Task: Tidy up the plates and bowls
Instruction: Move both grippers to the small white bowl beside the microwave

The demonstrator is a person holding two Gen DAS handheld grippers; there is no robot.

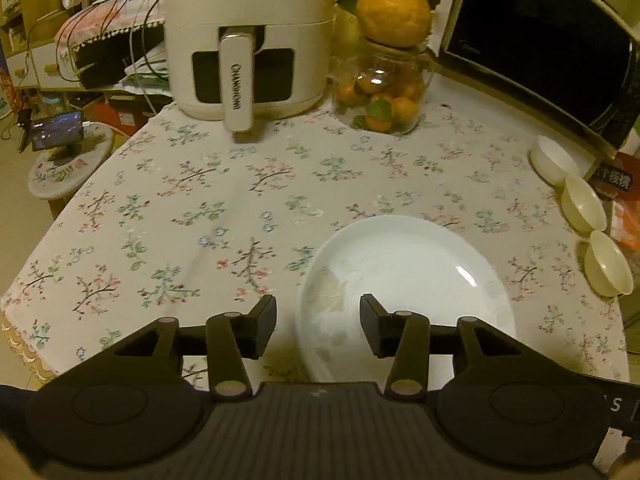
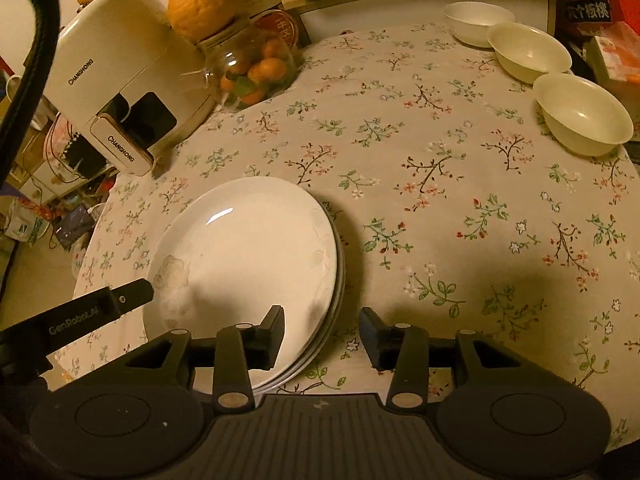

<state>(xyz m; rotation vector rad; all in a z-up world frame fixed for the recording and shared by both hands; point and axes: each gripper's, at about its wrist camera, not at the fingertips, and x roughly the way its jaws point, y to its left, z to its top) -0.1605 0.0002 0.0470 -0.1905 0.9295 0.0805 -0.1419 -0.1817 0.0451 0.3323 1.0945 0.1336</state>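
A stack of white plates point(image 2: 248, 248) lies on the flowered tablecloth point(image 2: 420, 152), and its layered rims show on the right side. My right gripper point(image 2: 322, 328) is open, and the stack's near right rim runs between its fingers without touching the pads. My left gripper point(image 1: 318, 320) is also open, straddling the left rim of the plates point(image 1: 404, 264). One left finger point(image 2: 132, 294) reaches over the stack's left edge in the right wrist view. Three white bowls point(image 2: 476, 20) point(image 2: 528, 52) point(image 2: 584, 112) stand in a row at the far right.
A white air fryer point(image 1: 248, 40) and a glass jar of oranges point(image 1: 380, 96) stand at the back of the table, with a microwave point(image 1: 540, 52) to the right. The table's left edge point(image 1: 24, 320) drops off near a stool holding a phone point(image 1: 68, 160).
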